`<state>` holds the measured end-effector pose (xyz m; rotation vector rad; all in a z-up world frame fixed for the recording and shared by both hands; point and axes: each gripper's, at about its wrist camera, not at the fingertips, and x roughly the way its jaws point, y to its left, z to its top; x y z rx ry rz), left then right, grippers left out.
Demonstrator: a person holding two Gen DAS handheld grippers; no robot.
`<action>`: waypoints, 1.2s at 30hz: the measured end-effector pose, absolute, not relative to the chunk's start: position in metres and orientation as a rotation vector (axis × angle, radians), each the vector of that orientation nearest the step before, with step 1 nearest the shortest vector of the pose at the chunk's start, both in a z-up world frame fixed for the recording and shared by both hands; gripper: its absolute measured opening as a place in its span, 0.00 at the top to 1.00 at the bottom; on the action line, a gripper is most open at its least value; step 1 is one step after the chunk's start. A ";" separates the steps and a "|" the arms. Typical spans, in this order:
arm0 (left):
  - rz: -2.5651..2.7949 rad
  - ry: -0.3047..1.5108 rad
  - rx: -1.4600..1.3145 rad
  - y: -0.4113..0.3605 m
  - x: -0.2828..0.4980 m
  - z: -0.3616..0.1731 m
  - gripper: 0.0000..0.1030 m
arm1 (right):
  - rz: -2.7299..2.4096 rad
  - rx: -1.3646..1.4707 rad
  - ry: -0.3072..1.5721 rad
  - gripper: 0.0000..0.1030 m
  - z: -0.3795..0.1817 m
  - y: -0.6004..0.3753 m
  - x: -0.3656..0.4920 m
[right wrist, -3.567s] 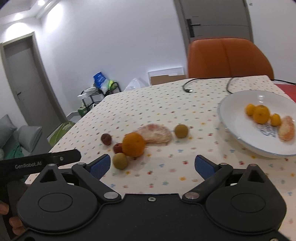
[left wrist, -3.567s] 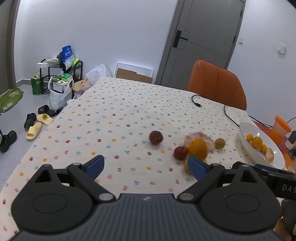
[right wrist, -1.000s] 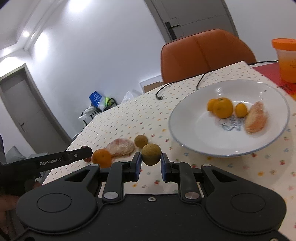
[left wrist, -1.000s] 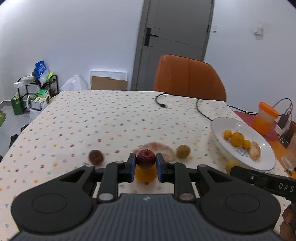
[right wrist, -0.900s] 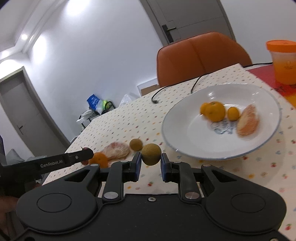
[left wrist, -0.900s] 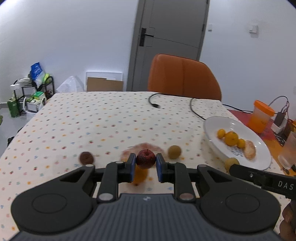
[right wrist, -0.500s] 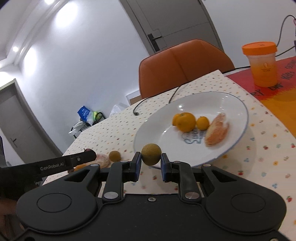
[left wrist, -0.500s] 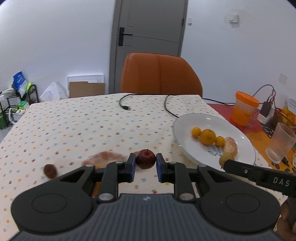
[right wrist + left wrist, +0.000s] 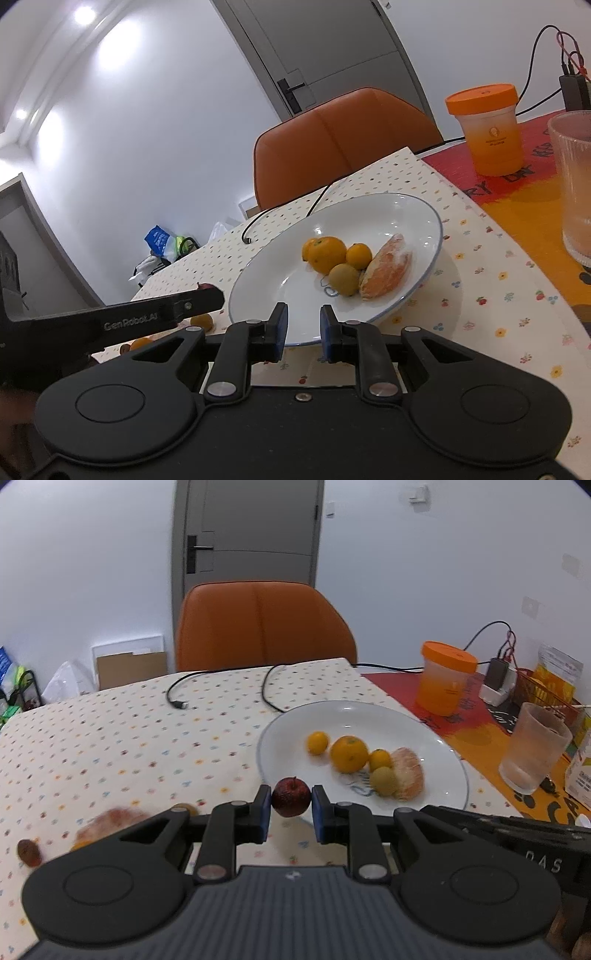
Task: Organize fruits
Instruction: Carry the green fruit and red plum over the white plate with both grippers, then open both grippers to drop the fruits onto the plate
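A small red apple (image 9: 291, 797) is clamped in the left gripper (image 9: 291, 812) at the near rim of the white plate (image 9: 436, 738). The right gripper (image 9: 302, 330) is parted and empty. The apple should be carried further over the plate, lowered left of the yellow-green fruit (image 9: 383, 781), then released gently.
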<state>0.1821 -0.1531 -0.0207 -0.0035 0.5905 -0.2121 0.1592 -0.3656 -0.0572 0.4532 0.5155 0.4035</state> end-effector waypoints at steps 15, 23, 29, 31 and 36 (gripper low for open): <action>-0.208 0.612 -0.020 -0.162 0.189 -0.018 0.76 | 0.380 0.447 0.506 0.78 -0.048 -0.371 0.152; -0.115 0.612 -0.031 -0.139 0.170 -0.005 0.61 | 0.416 0.465 0.486 0.78 -0.042 -0.362 0.148; -0.042 0.595 -0.046 -0.118 0.156 0.001 0.41 | 0.419 0.419 0.486 0.58 -0.036 -0.347 0.146; -0.033 0.592 -0.062 -0.112 0.153 0.003 0.33 | 0.419 0.413 0.491 0.52 -0.035 -0.344 0.145; -0.023 0.560 -0.057 -0.105 0.145 0.005 0.15 | 0.390 0.388 0.510 0.33 -0.033 -0.339 0.144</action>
